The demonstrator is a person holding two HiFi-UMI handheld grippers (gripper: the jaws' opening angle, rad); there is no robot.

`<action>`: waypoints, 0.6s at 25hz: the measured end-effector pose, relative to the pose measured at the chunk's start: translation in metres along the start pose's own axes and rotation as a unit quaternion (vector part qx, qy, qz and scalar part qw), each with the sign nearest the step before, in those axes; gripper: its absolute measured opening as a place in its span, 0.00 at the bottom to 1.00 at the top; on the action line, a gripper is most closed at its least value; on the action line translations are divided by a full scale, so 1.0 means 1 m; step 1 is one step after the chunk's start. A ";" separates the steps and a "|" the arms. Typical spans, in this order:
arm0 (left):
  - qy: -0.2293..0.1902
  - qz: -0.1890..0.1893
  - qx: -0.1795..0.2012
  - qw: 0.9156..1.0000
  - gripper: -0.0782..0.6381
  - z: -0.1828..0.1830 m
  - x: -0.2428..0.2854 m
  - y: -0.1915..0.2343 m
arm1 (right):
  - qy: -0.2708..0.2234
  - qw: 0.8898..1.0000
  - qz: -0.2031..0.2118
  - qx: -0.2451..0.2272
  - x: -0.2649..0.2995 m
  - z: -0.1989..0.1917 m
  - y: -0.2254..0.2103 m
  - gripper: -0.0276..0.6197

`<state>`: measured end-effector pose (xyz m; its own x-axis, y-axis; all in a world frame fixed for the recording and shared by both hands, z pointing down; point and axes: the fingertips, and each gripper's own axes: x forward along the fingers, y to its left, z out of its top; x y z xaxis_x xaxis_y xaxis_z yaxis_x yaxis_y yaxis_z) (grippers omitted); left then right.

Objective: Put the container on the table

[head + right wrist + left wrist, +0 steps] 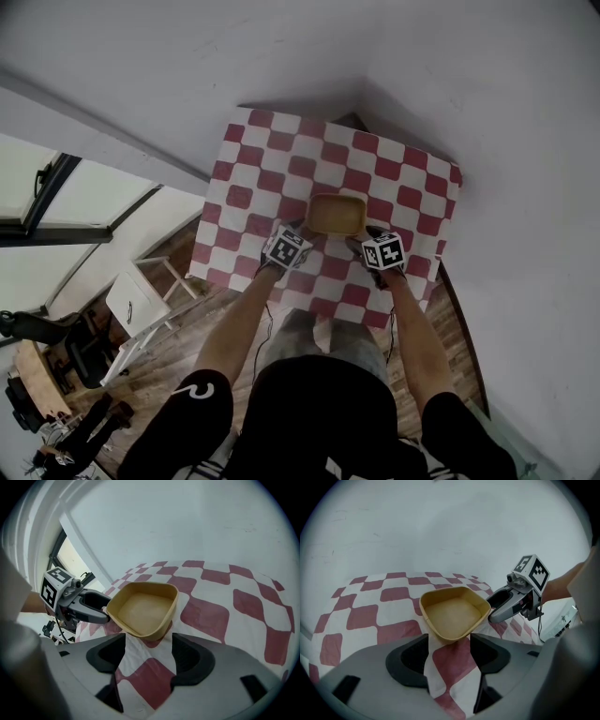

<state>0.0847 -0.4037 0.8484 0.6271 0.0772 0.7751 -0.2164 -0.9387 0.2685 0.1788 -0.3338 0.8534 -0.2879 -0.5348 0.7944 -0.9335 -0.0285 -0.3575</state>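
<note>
Left tongs (450, 644) and right tongs (149, 645) both stand spread and empty; the yellow container (452, 613) sits on the checked table (361, 616) just ahead, between them. It looks light, stiff and thin-walled: pinch the rim on opposite sides

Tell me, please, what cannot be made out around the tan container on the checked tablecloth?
Head view: marker cubes cover the jaws of the left gripper and right gripper and the near corners of the tan square plastic container.
Left gripper view: whether the right gripper's tip touches the container's wall; they overlap in sight.
All views: the table top, covered by the red-and-white checked cloth; the container's underside.
</note>
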 end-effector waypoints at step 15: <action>-0.058 0.014 -0.009 0.998 0.50 0.042 -0.048 -0.006 | -0.050 0.999 -0.007 -0.012 -0.047 0.039 0.000 0.53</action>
<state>0.0871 -0.4159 0.7862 0.7027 0.0111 0.7114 -0.2469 -0.9340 0.2584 0.2005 -0.3421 0.7971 -0.2536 -0.6157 0.7461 -0.9426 -0.0161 -0.3337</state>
